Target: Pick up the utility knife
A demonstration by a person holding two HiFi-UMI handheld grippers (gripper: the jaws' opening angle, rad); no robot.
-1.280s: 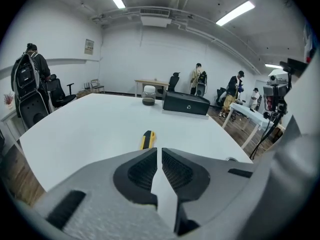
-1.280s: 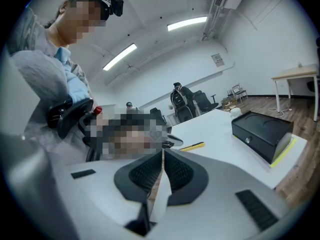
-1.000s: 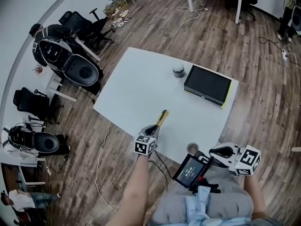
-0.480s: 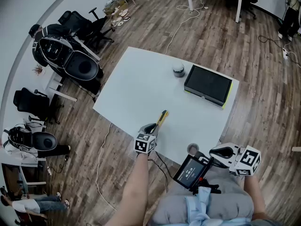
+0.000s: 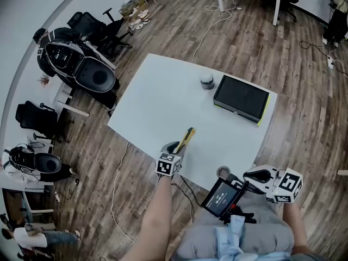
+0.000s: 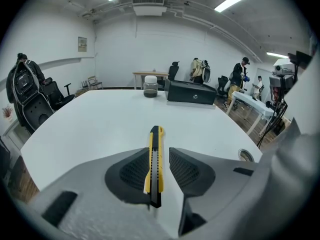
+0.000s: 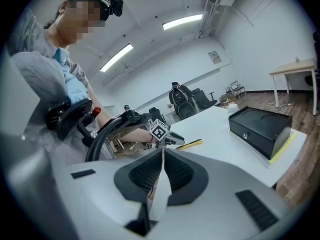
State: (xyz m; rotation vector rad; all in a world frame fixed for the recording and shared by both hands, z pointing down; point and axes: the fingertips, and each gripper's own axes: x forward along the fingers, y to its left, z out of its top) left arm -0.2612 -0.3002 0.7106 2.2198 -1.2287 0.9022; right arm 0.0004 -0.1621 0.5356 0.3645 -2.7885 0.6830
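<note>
Just opening at the tabletop (image 5: pixel 157 97) edge, left gripper (image 5: pixel 178 146) fingers flank the utility knife (image 5: pixel 187 137); right gripper (image 7: pixel 162 154) fingers touch.

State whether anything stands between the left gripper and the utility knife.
Nothing visible does. The utility knife lies on the table, already between the jaws of the left gripper. The jaws have just been opening and do not clamp it.

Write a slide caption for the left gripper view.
Left gripper, fingers just opening, straddles the yellow utility knife on the white table; jar and black case beyond.
</note>
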